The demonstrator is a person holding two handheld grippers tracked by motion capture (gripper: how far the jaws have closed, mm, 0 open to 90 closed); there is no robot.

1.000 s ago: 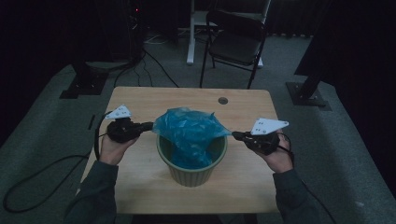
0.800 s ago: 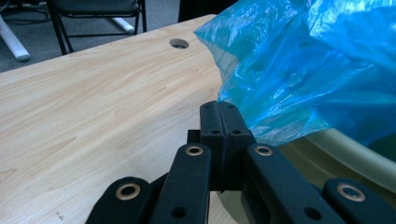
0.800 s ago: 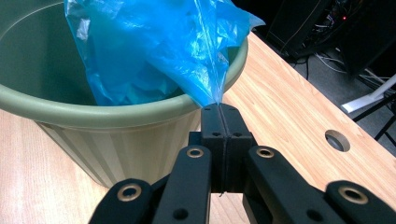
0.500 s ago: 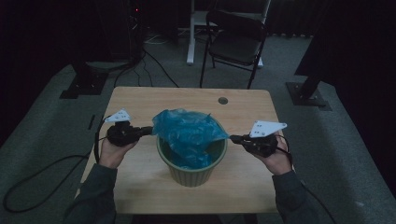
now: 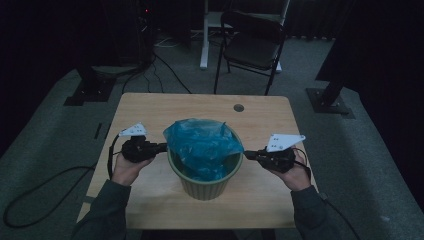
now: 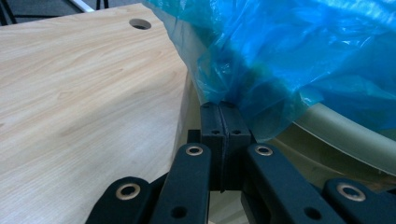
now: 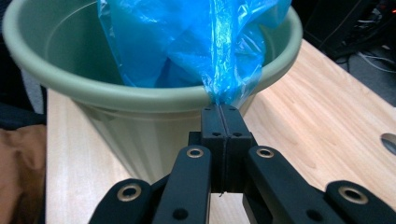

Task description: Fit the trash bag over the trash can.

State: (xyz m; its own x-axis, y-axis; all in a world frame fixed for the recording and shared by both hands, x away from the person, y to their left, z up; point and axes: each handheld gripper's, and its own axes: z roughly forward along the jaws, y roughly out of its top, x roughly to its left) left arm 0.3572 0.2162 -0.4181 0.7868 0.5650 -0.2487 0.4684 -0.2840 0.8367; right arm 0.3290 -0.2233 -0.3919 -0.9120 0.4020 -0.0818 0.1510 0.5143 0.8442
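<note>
Pale wooden table [image 5: 150, 107], grey carpet [image 5: 45, 125], black chair [image 5: 252, 42]

Bag [image 5: 202, 145] in bin [image 5: 205, 184], ctr of table [image 5: 150, 107].

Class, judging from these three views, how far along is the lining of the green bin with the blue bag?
Done: the bag sits inside the bin. In hand: the left gripper and right gripper are each shut on a bag edge at opposite sides. Left: the edges are not yet folded over the rim; the plastic stands bunched above it.
</note>
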